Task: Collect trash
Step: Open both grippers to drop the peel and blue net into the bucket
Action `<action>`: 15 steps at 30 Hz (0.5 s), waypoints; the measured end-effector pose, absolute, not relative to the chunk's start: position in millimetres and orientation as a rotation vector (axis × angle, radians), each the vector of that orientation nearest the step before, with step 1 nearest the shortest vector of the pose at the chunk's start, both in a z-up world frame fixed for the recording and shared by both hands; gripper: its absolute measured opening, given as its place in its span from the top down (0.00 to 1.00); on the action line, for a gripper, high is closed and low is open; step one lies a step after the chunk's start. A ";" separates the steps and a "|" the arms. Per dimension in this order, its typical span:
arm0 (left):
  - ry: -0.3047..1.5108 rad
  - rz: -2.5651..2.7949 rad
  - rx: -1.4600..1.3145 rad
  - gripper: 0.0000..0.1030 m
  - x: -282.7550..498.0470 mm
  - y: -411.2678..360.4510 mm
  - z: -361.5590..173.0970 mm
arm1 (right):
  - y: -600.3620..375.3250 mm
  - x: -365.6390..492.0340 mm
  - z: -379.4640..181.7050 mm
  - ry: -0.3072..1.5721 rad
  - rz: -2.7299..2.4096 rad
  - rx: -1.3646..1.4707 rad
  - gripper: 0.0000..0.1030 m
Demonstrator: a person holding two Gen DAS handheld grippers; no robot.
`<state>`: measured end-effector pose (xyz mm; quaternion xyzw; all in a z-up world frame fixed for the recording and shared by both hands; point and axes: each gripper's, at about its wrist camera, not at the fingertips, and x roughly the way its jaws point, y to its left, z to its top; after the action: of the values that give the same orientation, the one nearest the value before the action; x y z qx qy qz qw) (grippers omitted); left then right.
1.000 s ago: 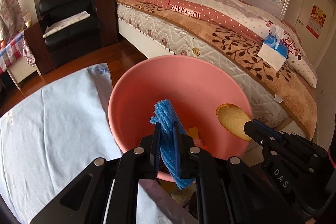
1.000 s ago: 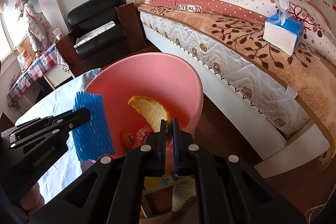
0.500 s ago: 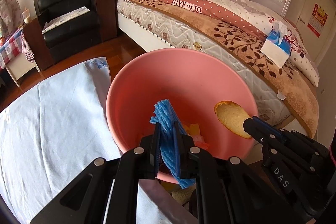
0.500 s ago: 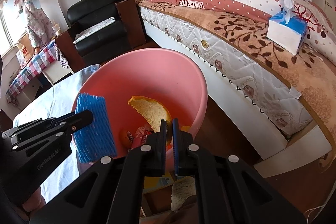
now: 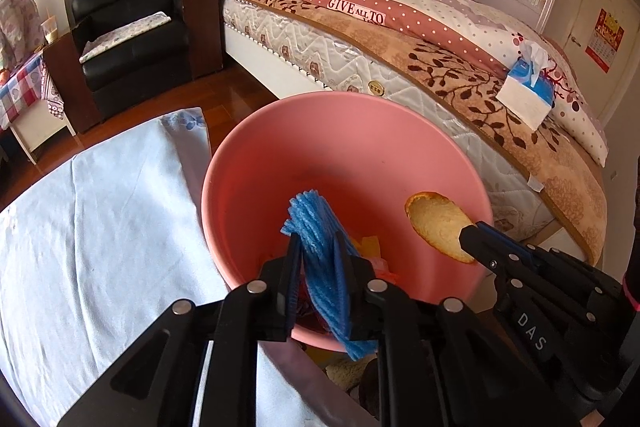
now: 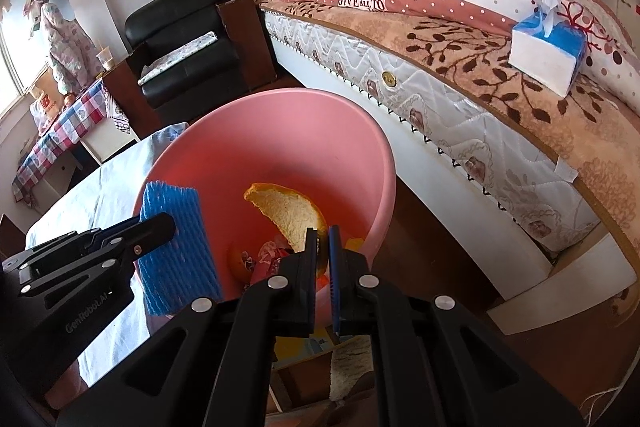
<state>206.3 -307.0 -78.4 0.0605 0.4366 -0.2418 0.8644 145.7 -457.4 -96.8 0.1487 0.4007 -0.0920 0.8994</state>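
Observation:
A pink bin (image 5: 344, 131) stands beside the light-blue cloth, with wrappers and peel in its bottom. Over its mouth my left gripper (image 5: 318, 247) holds a blue foam net (image 5: 316, 227). Its jaws are opening, and the net still fills the gap and touches both pads. In the right wrist view the net (image 6: 176, 227) hangs at the bin's left rim (image 6: 280, 95). My right gripper (image 6: 323, 239) is shut on a curved piece of orange peel (image 6: 288, 211), held above the bin's inside. The left wrist view shows the peel (image 5: 436, 223) at the right.
A light-blue cloth (image 5: 100, 227) covers the table left of the bin. A bed (image 5: 400, 39) with a tissue box (image 5: 528, 91) runs along the right. A black armchair (image 5: 132, 35) and a checked side table (image 6: 68, 123) stand at the back left, with wooden floor between.
The left gripper's fingers have parted a little around the blue foam net, which now looks wider between them. Both hands stay over the bin, the peel still gripped.

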 end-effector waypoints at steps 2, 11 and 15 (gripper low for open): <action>0.913 -0.506 0.124 0.80 206.3 -306.6 -78.5 | -457.5 146.6 -97.5 0.834 -0.188 0.315 0.94; 0.899 -0.517 0.111 0.61 204.9 -303.7 -74.8 | -457.6 147.2 -98.6 0.840 -0.188 0.317 0.93; 0.893 -0.517 0.104 0.59 204.8 -301.6 -73.0 | -457.5 147.3 -98.7 0.841 -0.184 0.315 0.90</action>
<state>204.8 -301.6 -73.0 0.0497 0.4268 -0.2472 0.8685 147.3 -457.5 -98.7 0.1522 0.4060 -0.0886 0.8967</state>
